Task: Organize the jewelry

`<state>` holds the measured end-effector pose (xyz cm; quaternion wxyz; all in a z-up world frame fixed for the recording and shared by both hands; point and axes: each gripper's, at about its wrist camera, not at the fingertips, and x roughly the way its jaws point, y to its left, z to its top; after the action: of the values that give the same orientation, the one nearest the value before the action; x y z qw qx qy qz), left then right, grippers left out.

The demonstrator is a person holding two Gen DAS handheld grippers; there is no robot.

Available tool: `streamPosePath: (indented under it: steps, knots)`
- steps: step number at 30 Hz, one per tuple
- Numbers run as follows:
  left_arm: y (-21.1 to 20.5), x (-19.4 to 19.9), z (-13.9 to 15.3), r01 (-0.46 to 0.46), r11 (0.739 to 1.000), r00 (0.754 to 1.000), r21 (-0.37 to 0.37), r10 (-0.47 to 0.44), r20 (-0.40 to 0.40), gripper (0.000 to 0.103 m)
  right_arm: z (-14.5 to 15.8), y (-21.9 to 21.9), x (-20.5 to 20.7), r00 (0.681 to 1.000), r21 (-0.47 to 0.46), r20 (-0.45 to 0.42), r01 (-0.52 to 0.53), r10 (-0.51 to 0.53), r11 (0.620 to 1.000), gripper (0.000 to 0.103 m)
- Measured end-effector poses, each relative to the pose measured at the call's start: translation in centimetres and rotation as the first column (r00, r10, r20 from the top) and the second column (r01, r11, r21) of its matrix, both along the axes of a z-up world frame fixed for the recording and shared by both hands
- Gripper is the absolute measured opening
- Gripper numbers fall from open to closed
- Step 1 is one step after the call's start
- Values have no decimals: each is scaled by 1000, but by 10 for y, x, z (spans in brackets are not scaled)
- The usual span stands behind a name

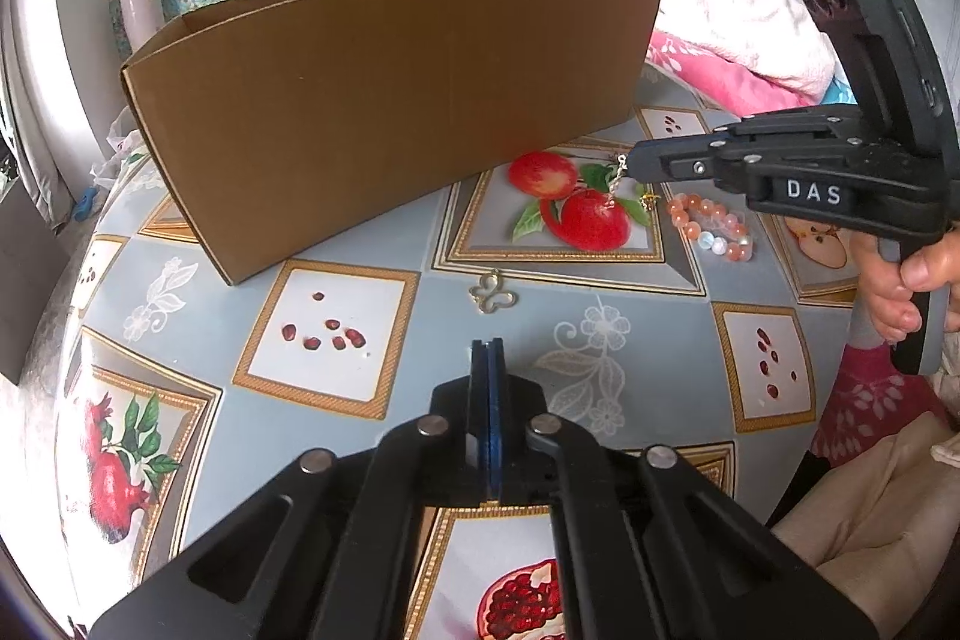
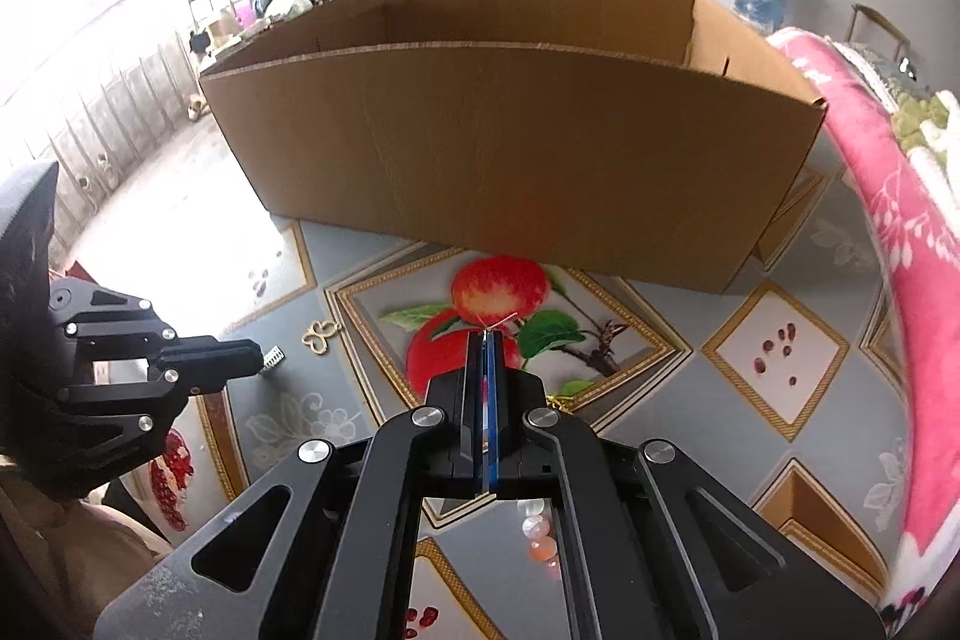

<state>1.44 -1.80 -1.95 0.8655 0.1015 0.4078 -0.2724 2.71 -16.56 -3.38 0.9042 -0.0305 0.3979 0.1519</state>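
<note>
- While a person works at a table [image 1: 372, 226] covered in a pomegranate-print cloth, the left gripper [image 1: 487, 345] hovers nearest the camera with its fingers pressed flat together and nothing between them.
- Just beyond its tips, a small gold butterfly-shaped charm [image 1: 493, 293] lies flat on the grey part of the cloth, apart from both tools.
- Farther right, the right gripper [image 1: 627, 166], gripped by a hand [image 1: 900, 280], pinches a thin silvery chain [image 1: 617, 184] at its closed tips; the chain dangles over the printed red fruit, a small gold piece [image 1: 648, 202] at its lower end near the cloth.
- Below that gripper, a bracelet [image 1: 714, 226] of peach and pale beads rests on the table.
- Behind everything, an open cardboard box [image 1: 384, 100] stands on the far half of the table, with pink and white bedding [image 1: 738, 40] piled at its right.
</note>
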Motion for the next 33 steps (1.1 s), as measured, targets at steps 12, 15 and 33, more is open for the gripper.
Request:
streamPosePath:
  steps: [12, 15, 33]
  knots:
    - [4, 2, 7, -4, 999, 1000, -47, 3, -18, 19, 3, 0, -7, 1000, 46, -11, -29, 29, 999, 0]
    - [5, 4, 5, -6, 998, 999, -55, 4, -33, 21, 0, 4, -7, 999, 51, -13, -33, 34, 998, 0]
    - [-20, 7, -5, -5, 996, 1000, 91, 5, -1, 5, -3, -1, -6, 1000, 78, -8, -19, 19, 997, 0]
